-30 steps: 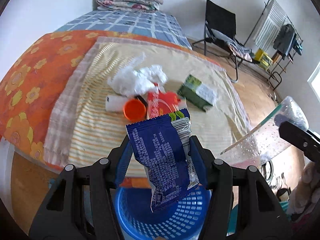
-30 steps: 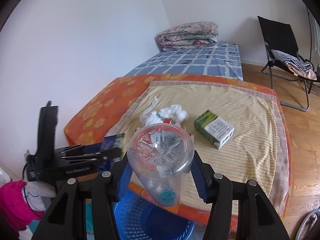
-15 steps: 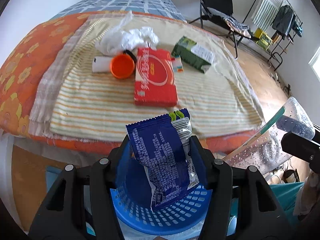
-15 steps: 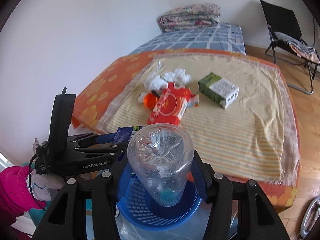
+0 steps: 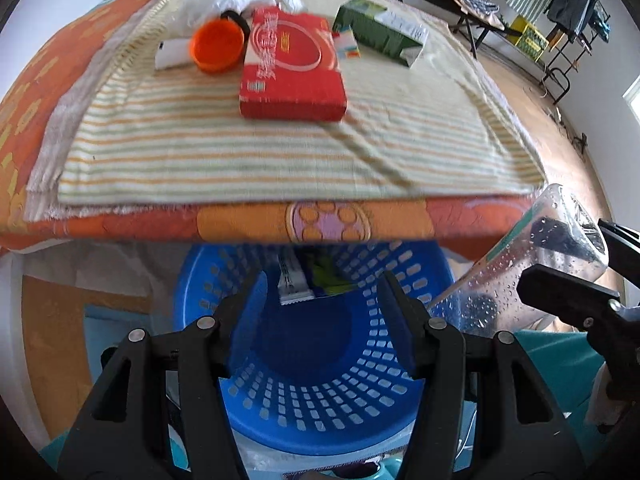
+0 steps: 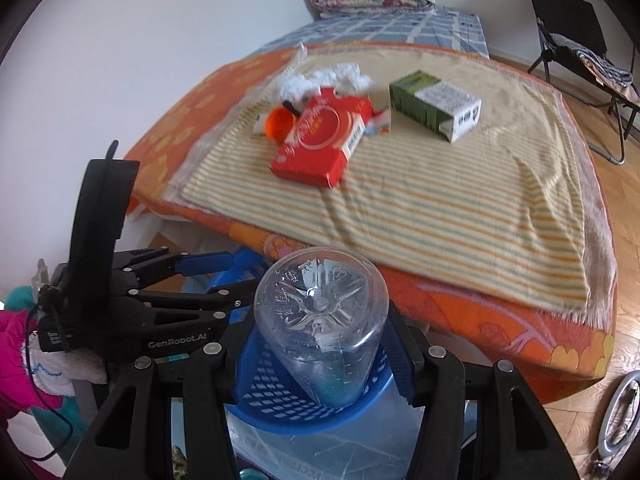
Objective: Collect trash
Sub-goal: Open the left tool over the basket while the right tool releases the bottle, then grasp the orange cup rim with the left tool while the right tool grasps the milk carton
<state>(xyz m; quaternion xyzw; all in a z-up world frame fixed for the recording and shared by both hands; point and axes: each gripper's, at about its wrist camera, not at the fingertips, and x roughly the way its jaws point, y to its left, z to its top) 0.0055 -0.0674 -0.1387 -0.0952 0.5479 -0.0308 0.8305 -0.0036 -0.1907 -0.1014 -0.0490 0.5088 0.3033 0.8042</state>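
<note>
Left wrist view: the left gripper [image 5: 320, 320] hangs spread and empty over the blue basket [image 5: 320, 392], where a wrapper [image 5: 294, 280] lies.

Right wrist view: the right gripper [image 6: 320, 344] pinches a clear bottle [image 6: 320, 320] above the basket [image 6: 280, 404].

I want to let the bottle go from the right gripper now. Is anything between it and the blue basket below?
Nothing visible blocks it. The clear bottle hangs neck down between the right gripper pads, directly over the blue basket. The left gripper is off to the side over the basket's far rim, its jaws apart and empty.
</note>
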